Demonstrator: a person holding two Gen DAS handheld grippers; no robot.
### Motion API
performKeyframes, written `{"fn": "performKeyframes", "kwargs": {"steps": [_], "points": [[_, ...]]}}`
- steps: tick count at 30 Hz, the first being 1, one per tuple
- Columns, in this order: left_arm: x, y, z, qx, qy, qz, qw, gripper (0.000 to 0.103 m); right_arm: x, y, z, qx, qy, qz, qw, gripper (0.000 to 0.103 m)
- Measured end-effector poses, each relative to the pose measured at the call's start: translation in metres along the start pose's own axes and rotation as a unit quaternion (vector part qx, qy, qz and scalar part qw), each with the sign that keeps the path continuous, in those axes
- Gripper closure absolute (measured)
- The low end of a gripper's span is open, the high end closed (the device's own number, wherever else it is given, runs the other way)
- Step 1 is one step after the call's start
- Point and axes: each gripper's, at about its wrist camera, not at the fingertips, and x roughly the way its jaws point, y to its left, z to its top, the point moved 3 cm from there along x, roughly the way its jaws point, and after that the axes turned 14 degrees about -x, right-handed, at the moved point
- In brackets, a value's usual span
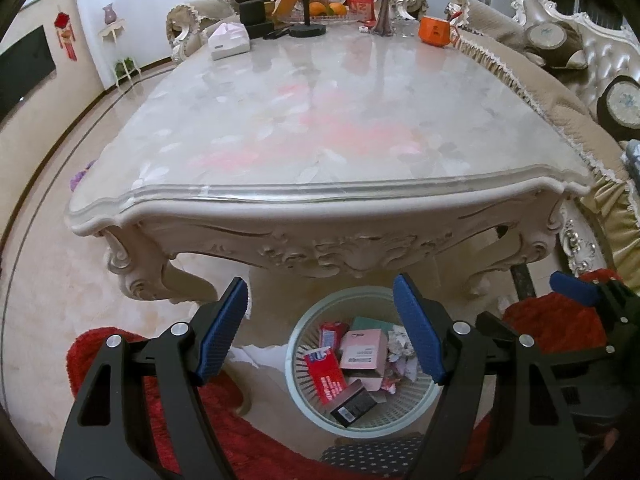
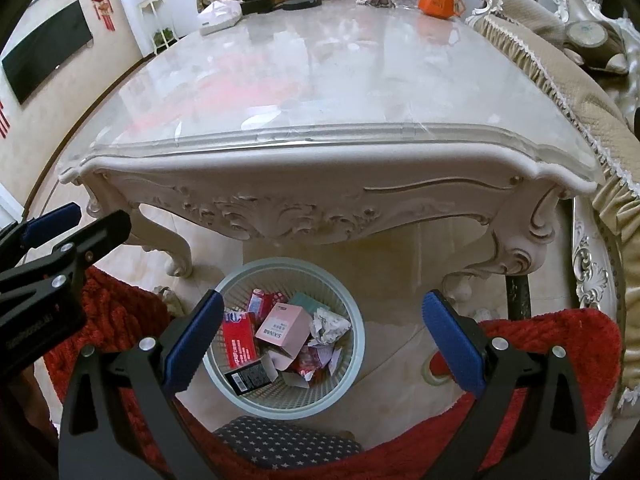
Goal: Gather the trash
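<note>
A pale green mesh wastebasket (image 1: 298,340) stands on the floor under the near edge of the table and also shows in the right wrist view (image 2: 356,332). It holds a pink box (image 1: 362,354) (image 2: 282,330), a red packet (image 1: 324,376) (image 2: 238,342), a black box (image 1: 352,404) (image 2: 250,378) and crumpled paper (image 1: 400,344) (image 2: 330,326). My left gripper (image 1: 326,330) is open and empty above the basket. My right gripper (image 2: 322,344) is open and empty above it too. The right gripper's blue fingertip (image 1: 572,288) shows at the right of the left wrist view.
A carved white table (image 1: 320,204) with a glossy marble top fills the middle. At its far end stand a tissue box (image 1: 228,42), an orange mug (image 1: 436,30), a fruit tray (image 1: 328,10) and a vase (image 1: 384,4). A beige sofa (image 1: 560,92) is on the right. A red rug (image 2: 540,352) lies below.
</note>
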Motion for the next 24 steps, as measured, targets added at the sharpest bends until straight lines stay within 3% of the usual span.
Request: {"fn": "performKeyframes", "kwargs": {"steps": [15, 24], "points": [[0.005, -0.005, -0.005, 0.008, 0.013, -0.031, 0.9994, 0.029, 0.005, 0.001, 0.000, 0.004, 0.009, -0.002, 1.000, 0.008], [0.011, -0.008, -0.004, 0.015, 0.016, -0.023, 0.9995, 0.029, 0.005, 0.001, 0.000, 0.004, 0.009, -0.002, 1.000, 0.008]]}}
